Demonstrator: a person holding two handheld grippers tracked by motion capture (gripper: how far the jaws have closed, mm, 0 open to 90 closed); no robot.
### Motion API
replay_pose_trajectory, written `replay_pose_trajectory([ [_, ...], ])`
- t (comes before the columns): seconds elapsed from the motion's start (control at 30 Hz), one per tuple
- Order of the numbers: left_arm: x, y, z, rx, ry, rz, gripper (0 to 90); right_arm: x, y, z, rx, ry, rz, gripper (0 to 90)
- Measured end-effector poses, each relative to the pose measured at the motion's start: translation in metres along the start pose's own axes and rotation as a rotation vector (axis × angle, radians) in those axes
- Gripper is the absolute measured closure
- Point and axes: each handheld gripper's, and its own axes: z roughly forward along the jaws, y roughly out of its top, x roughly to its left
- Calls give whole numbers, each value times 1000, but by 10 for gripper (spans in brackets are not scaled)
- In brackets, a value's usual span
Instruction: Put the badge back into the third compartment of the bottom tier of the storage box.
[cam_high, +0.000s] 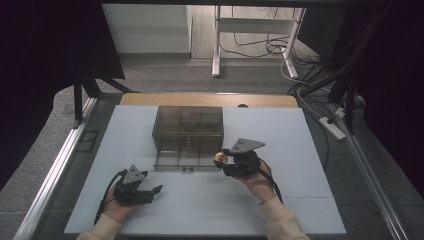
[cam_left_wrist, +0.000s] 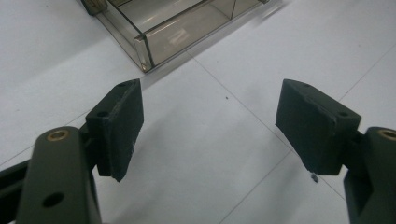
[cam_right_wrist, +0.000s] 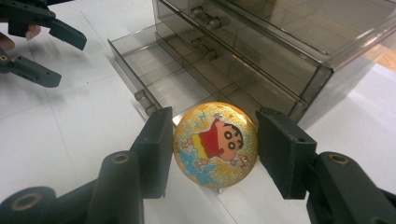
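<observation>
your right tool (cam_right_wrist: 212, 149) clamps a round cartoon badge (cam_right_wrist: 215, 144) just in front of the smoky drawer box's (cam_high: 187, 130) pulled-out bottom drawer (cam_right_wrist: 154, 79), while your left tool (cam_left_wrist: 210, 126) rests spread apart on the white counter (cam_high: 300, 200).

- Round badge (cam_right_wrist: 215, 144): glittery gold face with a cartoon child in a red shirt and blue stars. In the right gripper view it sits at lower centre, face toward the camera; in the high view it is a small yellow spot right of centre.
- Smoky clear drawer box (cam_high: 187, 131): centre of the high view, bottom drawer (cam_right_wrist: 161, 77) pulled out, upper drawers closed.
</observation>
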Motion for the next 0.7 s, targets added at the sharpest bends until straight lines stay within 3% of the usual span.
replay_pose_trajectory([
  [0.7, -1, 0, 2, 5, -3, 2, 244, 7, 13, 26, -3, 30, -11, 469],
])
